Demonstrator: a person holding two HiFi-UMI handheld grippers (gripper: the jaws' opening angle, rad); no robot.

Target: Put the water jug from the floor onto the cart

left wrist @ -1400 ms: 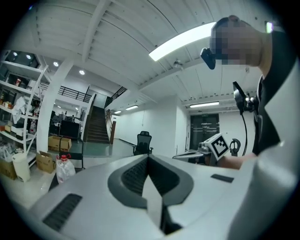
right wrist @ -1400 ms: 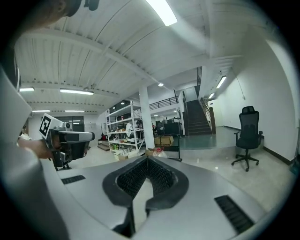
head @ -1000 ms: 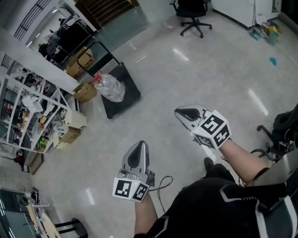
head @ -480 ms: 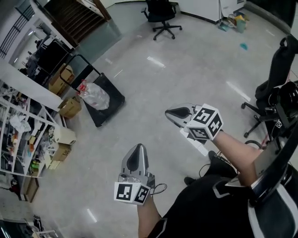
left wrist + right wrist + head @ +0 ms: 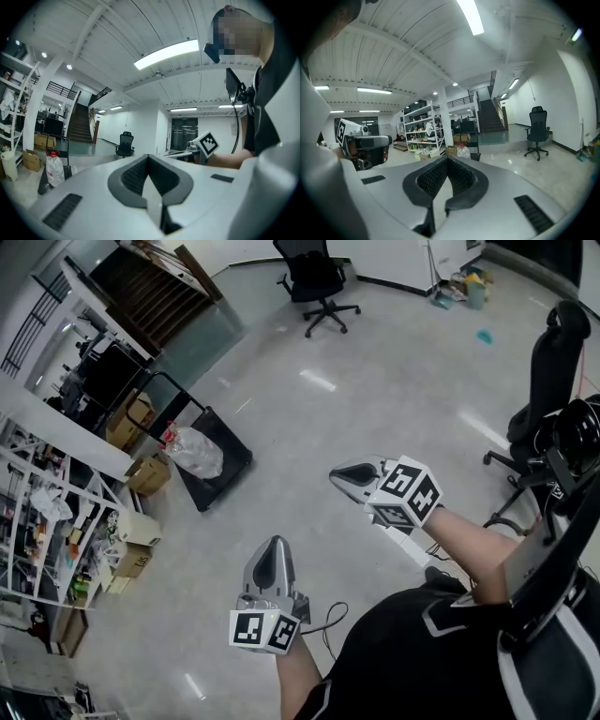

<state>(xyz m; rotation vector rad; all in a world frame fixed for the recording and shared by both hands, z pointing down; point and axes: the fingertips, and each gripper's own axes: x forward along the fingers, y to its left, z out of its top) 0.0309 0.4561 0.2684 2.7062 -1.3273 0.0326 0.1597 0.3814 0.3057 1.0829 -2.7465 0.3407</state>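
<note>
From my end both claws are closed with nothing in them: the left gripper has its jaws pressed together to a point, and the right gripper shows the same, its dark ribbed pads meeting with no gap. In the head view they are held out over the pale shiny floor, the left one nearer my body and the right one further out, neither touching anything. The water jug is already on the cart: it stands on the black deck toward the handle end, clear plastic with a red cap on top, and looks upright in both gripper views. The cart is well apart from both claws, off to the upper left in the head view, parked near the cardboard boxes and the white shelves crowded with odds and ends. Past the cart I can see a dark staircase, and a black office chair stands alone on the open floor further back. Another black chair sits at the right edge, close to my right arm.
</note>
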